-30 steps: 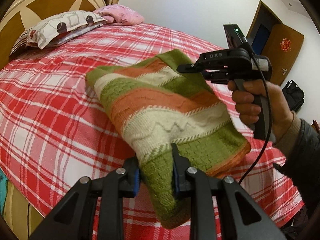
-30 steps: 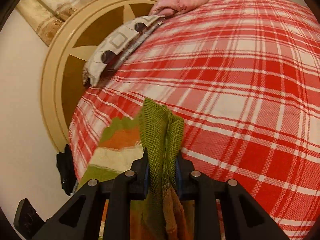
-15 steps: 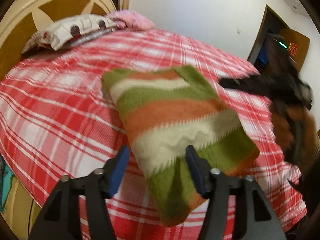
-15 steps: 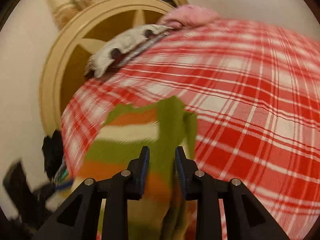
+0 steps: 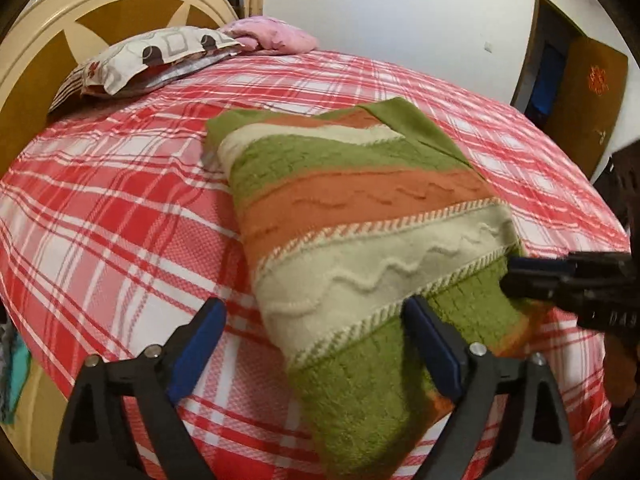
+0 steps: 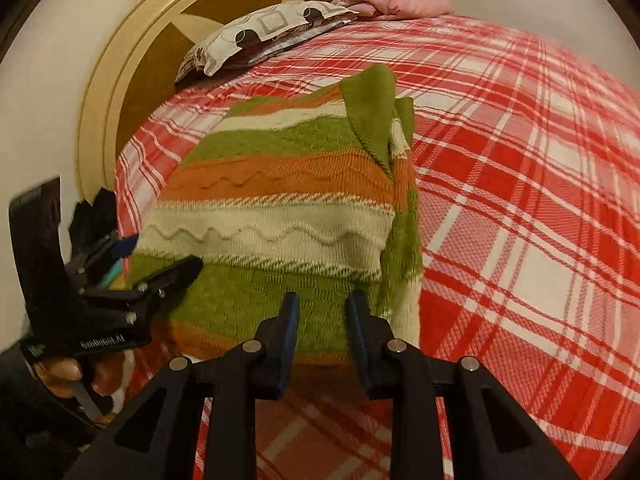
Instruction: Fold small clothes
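A folded knit sweater (image 5: 360, 216) with green, orange and cream stripes lies on the red plaid bed (image 5: 120, 208). It also shows in the right wrist view (image 6: 276, 208). My left gripper (image 5: 312, 320) is wide open over the sweater's near green edge, holding nothing. My right gripper (image 6: 320, 316) is open a little at the sweater's green hem, empty; its jaws stand apart above the cloth. The right gripper also shows at the right edge of the left wrist view (image 5: 560, 276), and the left gripper at the left of the right wrist view (image 6: 160, 264).
A patterned pillow (image 5: 152, 56) and a pink pillow (image 5: 276, 36) lie at the round wooden headboard (image 5: 60, 40). A brown door (image 5: 588, 96) stands at the far right wall. The bed edge drops off near the left gripper.
Both grippers have let go of the sweater and opened. The sweater has dropped flat onto the bed. The right gripper moved from the far corner down to the near hem.
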